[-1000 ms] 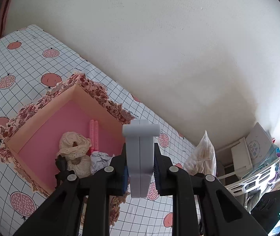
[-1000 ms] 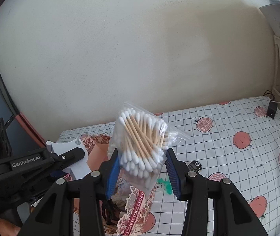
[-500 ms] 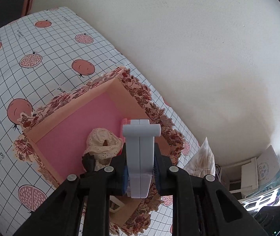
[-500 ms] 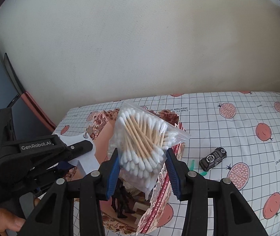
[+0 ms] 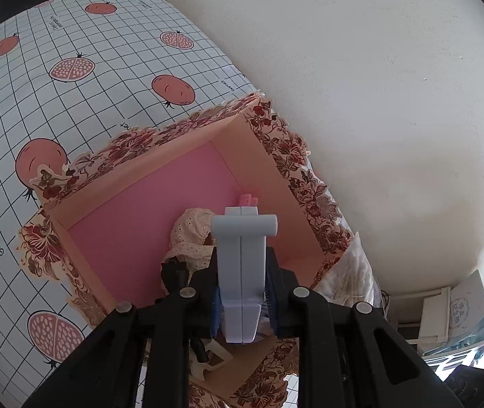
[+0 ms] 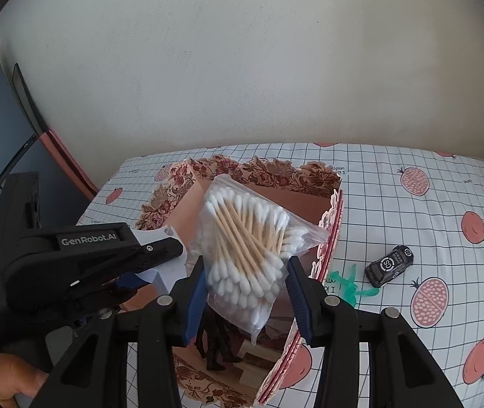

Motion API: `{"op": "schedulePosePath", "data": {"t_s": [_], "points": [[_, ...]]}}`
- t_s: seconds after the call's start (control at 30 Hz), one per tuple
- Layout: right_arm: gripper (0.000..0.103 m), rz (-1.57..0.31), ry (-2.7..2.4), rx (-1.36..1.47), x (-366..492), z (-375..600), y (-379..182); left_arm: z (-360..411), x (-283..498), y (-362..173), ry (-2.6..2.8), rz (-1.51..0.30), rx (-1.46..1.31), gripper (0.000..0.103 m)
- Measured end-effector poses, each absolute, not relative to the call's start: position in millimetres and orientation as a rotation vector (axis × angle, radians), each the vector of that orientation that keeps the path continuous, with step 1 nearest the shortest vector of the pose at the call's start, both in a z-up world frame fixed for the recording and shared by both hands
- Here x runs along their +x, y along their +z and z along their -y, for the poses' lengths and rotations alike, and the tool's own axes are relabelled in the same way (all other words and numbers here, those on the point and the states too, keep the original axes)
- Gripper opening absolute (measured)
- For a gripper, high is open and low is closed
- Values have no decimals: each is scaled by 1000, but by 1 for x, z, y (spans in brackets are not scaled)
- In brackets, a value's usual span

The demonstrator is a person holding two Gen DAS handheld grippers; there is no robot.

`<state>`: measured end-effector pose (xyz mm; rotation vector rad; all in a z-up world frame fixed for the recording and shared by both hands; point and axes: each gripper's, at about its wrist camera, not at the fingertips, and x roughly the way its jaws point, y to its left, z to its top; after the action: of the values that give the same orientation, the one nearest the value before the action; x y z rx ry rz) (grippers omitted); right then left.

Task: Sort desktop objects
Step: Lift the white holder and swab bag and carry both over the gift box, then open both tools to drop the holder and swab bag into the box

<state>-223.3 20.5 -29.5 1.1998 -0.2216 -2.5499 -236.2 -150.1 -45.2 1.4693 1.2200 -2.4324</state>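
Both loads hang over the floral box [image 6: 269,173], neither dropped yet. Left gripper [image 5: 242,301] clamps a grey plastic part [image 5: 241,265]; right gripper [image 6: 245,294] clamps the cotton swab bag [image 6: 247,241]. Lace item [image 5: 191,234] already inside. Toy car [image 6: 390,265] left on cloth, right of box.

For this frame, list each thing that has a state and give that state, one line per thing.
left gripper: shut on the grey plastic piece, above the box.
right gripper: shut on the bag of cotton swabs, over the box.
floral box: open, no lid on it, things already lie inside.
bag of cotton swabs: sealed, lifted.
toy car: on the tablecloth, outside the box.
lace fabric piece: lying in the box.
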Motion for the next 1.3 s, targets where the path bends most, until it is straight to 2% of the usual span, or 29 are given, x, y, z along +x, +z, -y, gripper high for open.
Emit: {"op": "schedulePosePath", "data": {"t_s": [0.4,0.63,0.77,1.0,1.13,1.2,1.3], "points": [[50,162,-2530,1272,-227,-13,-43,153,-240,-61,-2353,-1247,1520,23],[50,158,-2532,1269,-229,-11,-43,154,-242,-64,-2335,-1263,1526,27],[50,177,-2529,1273,-229,-13,-44,154,-244,-64,-2349,-1269,1532,38],[51,179,-2549,1258,-228,-21,-39,153,-241,-65,-2361,-1266,1522,43],[51,188,-2549,1244,-227,-32,-33,144,-244,-62,-2377,-1207,1526,50],[56,210,-2569,1218,-227,-42,-29,139,-245,-58,-2390,-1172,1517,50],[58,273,-2567,1218,-225,-61,-26,132,-245,-51,-2407,-1097,1500,54]]}}
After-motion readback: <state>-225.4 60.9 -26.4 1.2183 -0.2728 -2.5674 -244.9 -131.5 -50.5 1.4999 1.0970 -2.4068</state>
